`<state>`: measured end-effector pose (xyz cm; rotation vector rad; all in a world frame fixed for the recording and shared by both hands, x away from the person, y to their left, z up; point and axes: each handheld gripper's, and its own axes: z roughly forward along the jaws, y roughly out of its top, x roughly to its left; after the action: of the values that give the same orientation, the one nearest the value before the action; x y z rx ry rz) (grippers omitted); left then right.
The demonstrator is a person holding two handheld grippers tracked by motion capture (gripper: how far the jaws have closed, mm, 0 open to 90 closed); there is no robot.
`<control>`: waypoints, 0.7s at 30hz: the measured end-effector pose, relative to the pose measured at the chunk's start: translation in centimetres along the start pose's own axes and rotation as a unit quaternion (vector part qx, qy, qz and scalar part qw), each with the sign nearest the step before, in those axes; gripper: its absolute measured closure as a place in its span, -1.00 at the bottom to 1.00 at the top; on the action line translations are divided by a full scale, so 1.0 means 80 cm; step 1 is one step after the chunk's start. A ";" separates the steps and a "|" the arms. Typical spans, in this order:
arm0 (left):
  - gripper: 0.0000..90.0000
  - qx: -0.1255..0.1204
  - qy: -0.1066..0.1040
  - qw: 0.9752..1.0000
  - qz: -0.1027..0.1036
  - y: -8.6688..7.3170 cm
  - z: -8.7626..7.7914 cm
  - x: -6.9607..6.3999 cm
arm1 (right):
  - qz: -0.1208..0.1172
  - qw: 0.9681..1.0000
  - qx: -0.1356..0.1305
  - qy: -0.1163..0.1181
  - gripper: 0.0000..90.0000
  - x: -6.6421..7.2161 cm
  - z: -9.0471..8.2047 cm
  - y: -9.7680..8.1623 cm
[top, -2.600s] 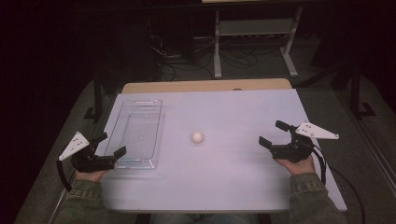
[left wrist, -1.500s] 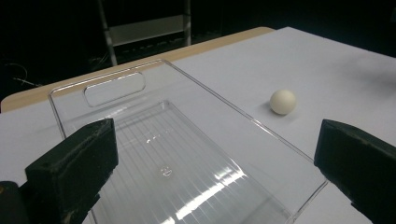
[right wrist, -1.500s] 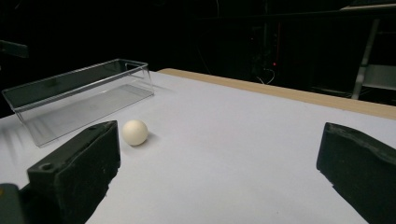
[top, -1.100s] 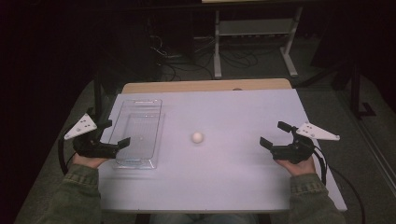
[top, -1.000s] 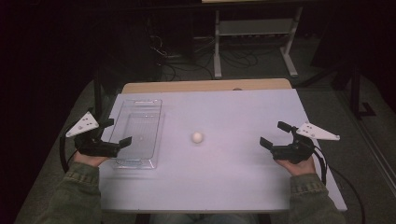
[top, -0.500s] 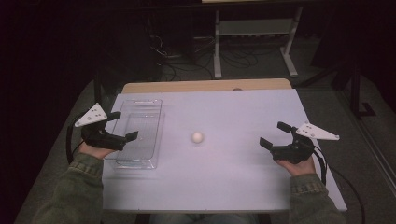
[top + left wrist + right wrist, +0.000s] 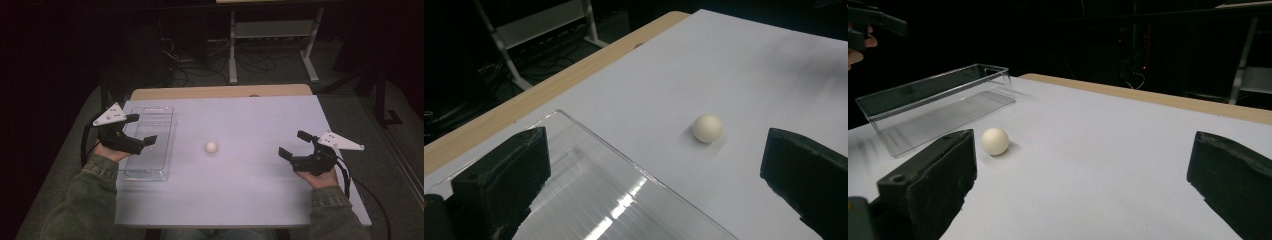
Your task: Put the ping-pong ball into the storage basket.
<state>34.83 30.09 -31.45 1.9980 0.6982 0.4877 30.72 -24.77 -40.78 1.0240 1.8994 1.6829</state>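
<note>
A small white ball (image 7: 211, 147) lies near the middle of the white table top (image 7: 250, 195). At the table's left stands a clear plastic tray (image 7: 149, 175), long and empty. My left gripper (image 7: 141, 129) hovers open over the tray's left side, nothing between its jaws. In the left gripper view the ball (image 7: 707, 128) sits beyond the tray's rim (image 7: 614, 157), between my wide-apart jaws. My right gripper (image 7: 295, 144) is open near the table's right edge, pointing at the ball (image 7: 995, 141) from well away. The tray (image 7: 938, 107) stands behind the ball there.
A wooden strip (image 7: 220, 92) runs along the table's far edge. Beyond it, on the dark floor, stand a metal stand (image 7: 270, 45) and loose cables. The other hand and its gripper (image 7: 873, 22) show at the top left of the right gripper view.
My left gripper has risen and moved forward and right, from the table's left edge to above the tray. The right gripper and the ball have stayed put.
</note>
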 end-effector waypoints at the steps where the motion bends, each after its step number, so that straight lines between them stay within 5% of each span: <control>1: -1.00 0.000 -0.001 1.000 0.000 0.002 0.001 0.001 | 0.000 1.000 0.000 0.000 -1.00 0.000 0.000 0.000; 21: -1.00 0.032 -0.026 0.998 0.039 0.040 0.034 0.002 | 0.002 1.000 -0.001 0.002 -1.00 0.000 -0.001 0.000</control>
<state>37.45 27.12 -30.00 2.0974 0.6124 0.4619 30.65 -24.80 -40.77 1.0249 1.8994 1.6883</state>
